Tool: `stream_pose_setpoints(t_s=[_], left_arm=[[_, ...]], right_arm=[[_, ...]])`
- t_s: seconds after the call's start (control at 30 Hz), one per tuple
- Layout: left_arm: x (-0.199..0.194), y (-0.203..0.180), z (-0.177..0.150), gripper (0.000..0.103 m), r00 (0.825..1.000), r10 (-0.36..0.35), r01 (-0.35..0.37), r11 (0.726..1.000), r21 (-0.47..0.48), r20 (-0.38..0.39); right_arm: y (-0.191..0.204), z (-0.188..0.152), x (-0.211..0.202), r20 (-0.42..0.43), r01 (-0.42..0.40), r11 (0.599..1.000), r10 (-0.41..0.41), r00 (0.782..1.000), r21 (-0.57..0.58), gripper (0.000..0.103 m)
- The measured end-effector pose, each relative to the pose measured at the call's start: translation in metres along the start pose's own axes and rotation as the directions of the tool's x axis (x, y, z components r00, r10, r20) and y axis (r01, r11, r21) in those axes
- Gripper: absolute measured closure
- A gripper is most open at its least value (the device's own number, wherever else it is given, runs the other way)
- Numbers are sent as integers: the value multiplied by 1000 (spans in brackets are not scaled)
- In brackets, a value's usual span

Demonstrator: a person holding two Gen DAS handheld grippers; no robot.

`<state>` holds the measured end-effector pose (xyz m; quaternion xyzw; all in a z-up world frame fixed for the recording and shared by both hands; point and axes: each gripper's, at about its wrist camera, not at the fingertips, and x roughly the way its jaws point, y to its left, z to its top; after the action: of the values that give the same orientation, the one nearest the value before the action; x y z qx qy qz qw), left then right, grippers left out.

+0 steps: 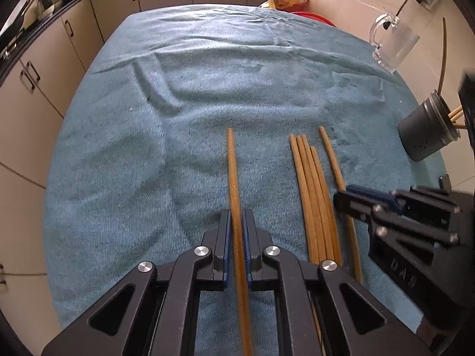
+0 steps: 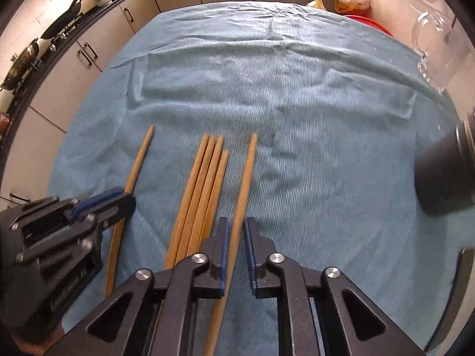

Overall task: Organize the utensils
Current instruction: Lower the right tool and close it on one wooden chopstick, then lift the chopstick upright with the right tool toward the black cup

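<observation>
Left wrist view: dark holder (image 1: 427,136) at the towel's (image 1: 207,89) right edge holds chopsticks (image 1: 455,115); left gripper (image 1: 236,222) pinches one chopstick (image 1: 233,172), right gripper (image 2: 236,231) is spread around another (image 2: 248,166).

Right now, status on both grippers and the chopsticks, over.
Left gripper shut on leftmost chopstick. Right gripper open, straddling rightmost chopstick. Four chopsticks bundled between them. Dark holder far right, path unobstructed.

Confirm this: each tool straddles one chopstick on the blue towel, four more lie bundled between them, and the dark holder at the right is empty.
Not quite. The dark holder is not empty: the left wrist view shows chopstick ends sticking out of its mouth. The rest holds: left tool and right tool each straddle one chopstick on the blue towel, with four bundled chopsticks between them.
</observation>
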<state>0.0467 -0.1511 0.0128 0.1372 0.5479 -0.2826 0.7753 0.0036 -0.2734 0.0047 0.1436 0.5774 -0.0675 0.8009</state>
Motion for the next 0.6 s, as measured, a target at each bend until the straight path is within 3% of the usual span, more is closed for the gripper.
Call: stream_pose_setpoints(t_s=[0.17, 0.33, 0.6], left_arm=[[-9, 2, -4, 96, 999, -40, 40, 999, -9, 25], [-42, 7, -6, 96, 992, -65, 69, 997, -34, 110], [-103, 3, -14, 96, 968, -68, 83, 995, -50, 241]], right_arm=[[-14, 6, -3, 7, -87, 993, 86, 996, 77, 96], [-19, -6, -46, 142, -164, 983, 152, 978, 82, 96], [-13, -29, -119, 341, -173, 985, 157, 927, 17, 96]])
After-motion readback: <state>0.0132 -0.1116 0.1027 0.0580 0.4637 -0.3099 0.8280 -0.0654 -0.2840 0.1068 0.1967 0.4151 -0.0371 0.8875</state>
